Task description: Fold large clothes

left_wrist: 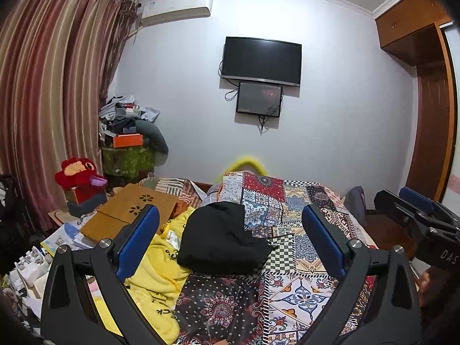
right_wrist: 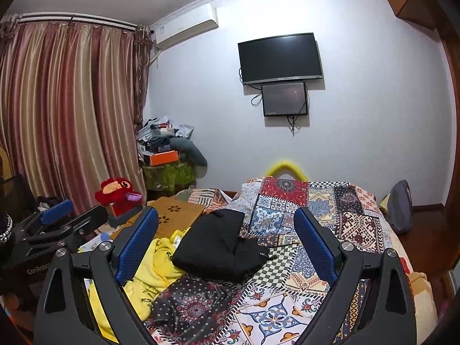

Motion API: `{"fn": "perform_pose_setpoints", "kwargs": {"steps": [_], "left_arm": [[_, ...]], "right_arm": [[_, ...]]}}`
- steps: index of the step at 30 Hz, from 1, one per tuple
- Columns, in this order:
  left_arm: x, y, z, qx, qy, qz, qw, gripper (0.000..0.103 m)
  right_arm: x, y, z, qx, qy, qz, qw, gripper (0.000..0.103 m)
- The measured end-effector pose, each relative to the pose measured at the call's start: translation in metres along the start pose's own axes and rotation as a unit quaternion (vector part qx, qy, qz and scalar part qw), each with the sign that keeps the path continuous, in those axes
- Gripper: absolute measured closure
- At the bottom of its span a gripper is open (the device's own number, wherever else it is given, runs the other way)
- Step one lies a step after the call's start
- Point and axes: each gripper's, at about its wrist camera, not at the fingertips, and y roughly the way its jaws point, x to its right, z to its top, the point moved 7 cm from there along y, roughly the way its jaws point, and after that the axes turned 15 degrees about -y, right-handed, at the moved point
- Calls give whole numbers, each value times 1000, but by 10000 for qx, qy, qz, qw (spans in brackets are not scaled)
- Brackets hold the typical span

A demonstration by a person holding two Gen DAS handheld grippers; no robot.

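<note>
From your left wrist, the left gripper point(left_wrist: 230, 230), fingers spread wide and empty, hovers above the patchwork bedspread point(left_wrist: 290, 284); the folded black garment point(left_wrist: 221, 241) lies between a yellow blanket point(left_wrist: 155, 270) and the quilt. Your right gripper point(left_wrist: 414, 210) shows at the right edge, jaw state unclear.

From your right wrist, the right gripper point(right_wrist: 227, 230) gapes apart; a grey bag point(right_wrist: 399, 207) leans by the wall.

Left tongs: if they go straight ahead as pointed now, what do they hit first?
Most likely the black garment, which lies on the patchwork bedspread centred between the open left tongs. Nothing shows in between. Depth is unclear; if the tongs point higher than they seem to, they could pass over it.
</note>
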Motion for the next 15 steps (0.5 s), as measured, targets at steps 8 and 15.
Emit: {"fn": "perform_pose_setpoints", "kwargs": {"steps": [8,15], "left_arm": [[7,-3,-1,42,85,12,10000,3],[10,-8,-1,24,101,-7,9999,3]], "right_arm": [[2,0,-2,-13,45,-1,10000,9],[6,-4,-3,9,92,0,10000,9]]}}
